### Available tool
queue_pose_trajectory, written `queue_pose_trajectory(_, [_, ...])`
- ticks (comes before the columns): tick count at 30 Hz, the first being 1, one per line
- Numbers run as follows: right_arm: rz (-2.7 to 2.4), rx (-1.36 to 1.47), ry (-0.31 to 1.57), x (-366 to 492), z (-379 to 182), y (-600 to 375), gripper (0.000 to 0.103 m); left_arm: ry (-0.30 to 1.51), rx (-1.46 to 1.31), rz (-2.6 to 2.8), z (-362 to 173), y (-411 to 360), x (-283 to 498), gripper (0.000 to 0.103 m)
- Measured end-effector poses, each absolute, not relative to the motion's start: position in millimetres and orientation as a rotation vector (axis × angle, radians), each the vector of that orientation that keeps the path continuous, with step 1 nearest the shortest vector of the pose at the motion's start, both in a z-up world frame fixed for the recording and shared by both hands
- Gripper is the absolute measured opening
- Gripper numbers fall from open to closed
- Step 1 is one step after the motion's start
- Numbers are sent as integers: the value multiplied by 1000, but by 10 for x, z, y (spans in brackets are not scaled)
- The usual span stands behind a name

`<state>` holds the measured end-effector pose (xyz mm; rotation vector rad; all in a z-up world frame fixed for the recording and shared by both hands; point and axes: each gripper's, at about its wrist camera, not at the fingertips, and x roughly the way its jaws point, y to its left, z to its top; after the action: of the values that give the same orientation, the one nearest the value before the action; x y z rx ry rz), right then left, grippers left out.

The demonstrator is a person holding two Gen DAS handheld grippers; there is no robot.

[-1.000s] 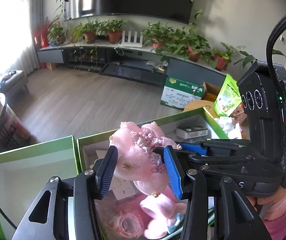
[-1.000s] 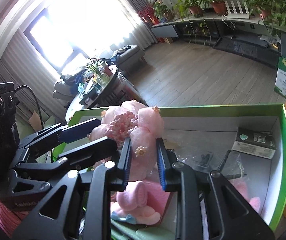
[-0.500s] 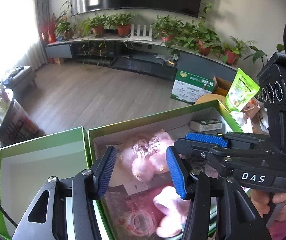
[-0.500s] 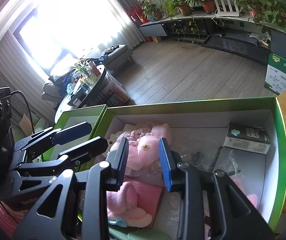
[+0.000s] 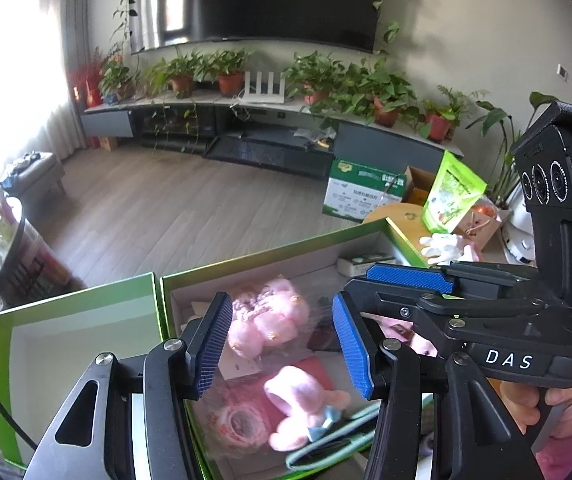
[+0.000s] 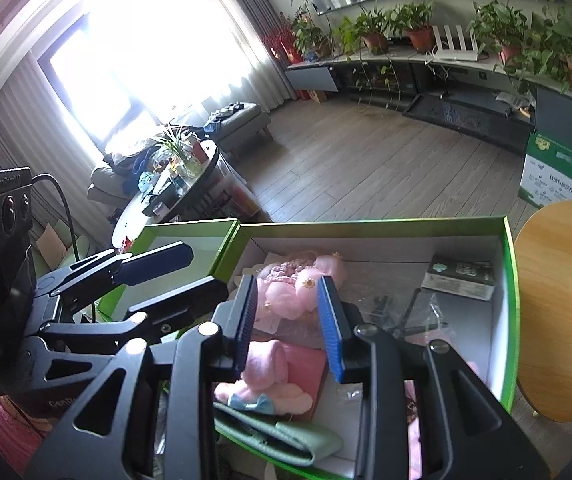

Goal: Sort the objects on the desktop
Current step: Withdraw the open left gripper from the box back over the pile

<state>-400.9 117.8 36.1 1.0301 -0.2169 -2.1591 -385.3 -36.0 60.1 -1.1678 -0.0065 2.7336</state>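
Note:
A pink fluffy beaded ornament point(image 5: 270, 320) point(image 6: 301, 288) lies at the back left of the open green box point(image 5: 270, 256) point(image 6: 365, 222), free of both grippers. My left gripper point(image 5: 281, 300) hovers above it, open, nothing between its blue pads. My right gripper point(image 6: 286, 282) is open too and hangs just over the same ornament without touching it. Each gripper shows in the other's view, the right gripper point(image 5: 381, 286) close beside the left gripper point(image 6: 190, 272). A pink plush toy with a blue bow point(image 5: 305, 404) point(image 6: 266, 376) lies nearer in the box.
An empty green box half point(image 5: 74, 292) point(image 6: 190, 224) adjoins on the left. Inside the filled box are a small dark carton point(image 6: 459, 276), clear wrapping and a mint strap point(image 6: 278, 432). A round wooden table point(image 6: 557, 300) with a white glove point(image 5: 441, 244) stands to the right.
Both grippers were shut on the pink ornament held above the box. They let go, the ornament now lies inside the box, and both grippers have risen away from it.

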Motion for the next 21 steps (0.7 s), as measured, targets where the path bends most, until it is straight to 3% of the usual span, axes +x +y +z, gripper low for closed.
queue_pose_trajectory(5, [-2182, 996, -203, -3838, 524, 1280, 32, -11, -1127, 2752, 754, -297, -3692, 64])
queue_pose_trajectory(21, [-2227, 909, -154, -3055, 893, 1680, 32, 4, -993, 2713, 1126, 87, -2915, 66])
